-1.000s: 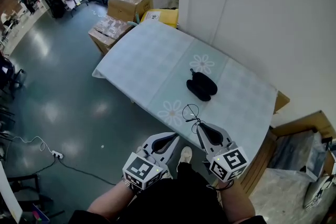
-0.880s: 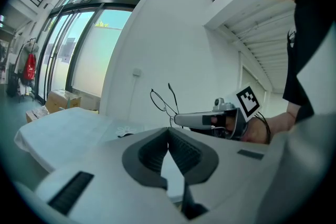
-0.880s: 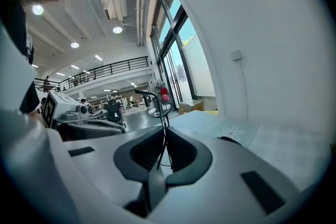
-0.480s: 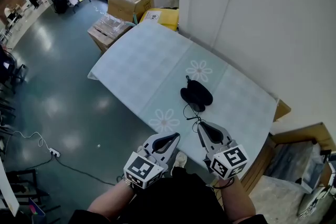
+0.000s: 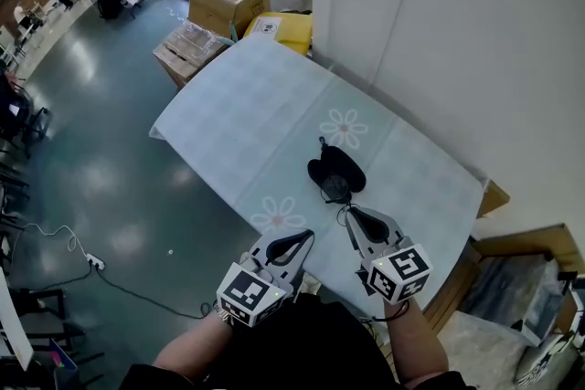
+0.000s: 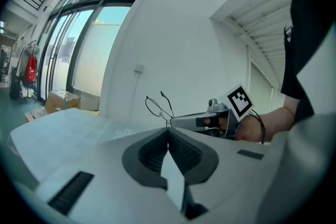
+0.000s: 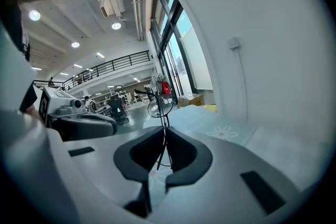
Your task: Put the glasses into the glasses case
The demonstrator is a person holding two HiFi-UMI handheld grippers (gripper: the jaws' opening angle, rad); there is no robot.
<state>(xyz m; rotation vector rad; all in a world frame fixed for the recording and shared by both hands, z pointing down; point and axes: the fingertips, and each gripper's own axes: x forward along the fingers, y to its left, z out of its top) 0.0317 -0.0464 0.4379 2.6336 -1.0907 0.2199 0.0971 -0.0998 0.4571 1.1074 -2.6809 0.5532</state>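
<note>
The right tongs (image 5: 347,213) (image 7: 161,128) are pinching one pair of thin wire glasses (image 5: 335,189) (image 7: 160,107) by the frame. The lenses stand up past the tips. The left tongs (image 5: 306,237) (image 6: 168,130) are pressed together with nothing between them. They hang just beside the right tongs, off the near edge of the desk (image 5: 256,105). From the left gripper view, the right tongs (image 6: 173,122) reach in from the side, with the glasses (image 6: 157,107) raised in the air at their tip.

In the head view the glasses are just at the near edge of the single black glasses case (image 5: 340,167). Whether they touch it cannot be told. The case lies on the desk between two flower prints (image 5: 347,128) in the pale checked cloth.

Beyond the far end of the desk, on the floor, stand two cardboard boxes (image 5: 227,3) and one yellow package (image 5: 285,30). A white wall (image 5: 457,41) runs along the desk's right side.
</note>
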